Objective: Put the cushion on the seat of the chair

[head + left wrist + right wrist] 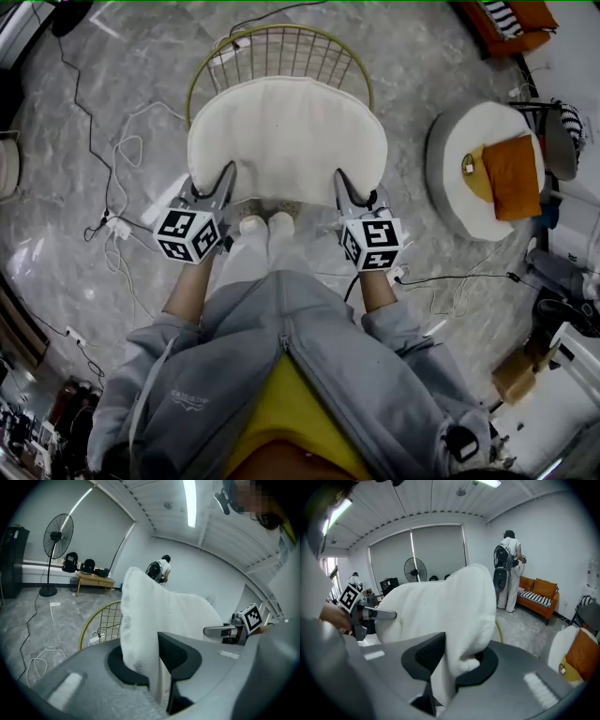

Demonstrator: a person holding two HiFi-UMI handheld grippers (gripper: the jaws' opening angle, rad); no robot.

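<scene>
Left claw (225, 180), right claw (343, 185) — gripping cushion (286, 136) edge over chair (281, 52).

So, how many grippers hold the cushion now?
2. The left gripper holds the cushion at its near left corner, the right gripper at its near right corner.

The person's left forearm (187, 292) and right forearm (377, 289) reach forward, side by side. The left claw (217, 185) and right claw (349, 190) tilt slightly downward, each one's jaws pinched tight on the cushion's (286, 131) near edge.
</scene>
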